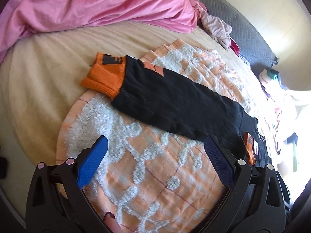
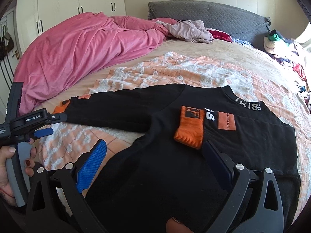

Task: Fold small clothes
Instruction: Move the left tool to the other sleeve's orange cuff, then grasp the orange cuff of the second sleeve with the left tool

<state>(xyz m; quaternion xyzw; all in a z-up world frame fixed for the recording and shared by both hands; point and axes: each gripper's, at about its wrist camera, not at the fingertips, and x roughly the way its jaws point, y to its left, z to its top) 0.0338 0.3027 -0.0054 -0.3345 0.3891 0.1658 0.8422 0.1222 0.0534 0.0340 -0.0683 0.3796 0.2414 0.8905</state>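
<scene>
Black sweatshirt (image 2: pixel 194 155) lies flat on the orange-and-white blanket (image 1: pixel 155 174), one sleeve already across its chest and the other sleeve (image 1: pixel 171 104) stretched out. Both the left gripper (image 1: pixel 155 161) and right gripper (image 2: pixel 155 165) hover with jaws spread, holding nothing. Best to pinch the outstretched sleeve near its orange cuff (image 1: pixel 103 79) and lay it flat across the body.

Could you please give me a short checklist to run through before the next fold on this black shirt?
1. Left gripper open and empty: ok.
2. Right gripper open and empty: ok.
3. One orange cuff already folded onto the black shirt: ok.
4. Other sleeve folded in: not ok, it lies stretched out on the orange towel.
5. Shirt body smooth: ok.
6. Hem edge squared: cannot tell, hidden.
</scene>
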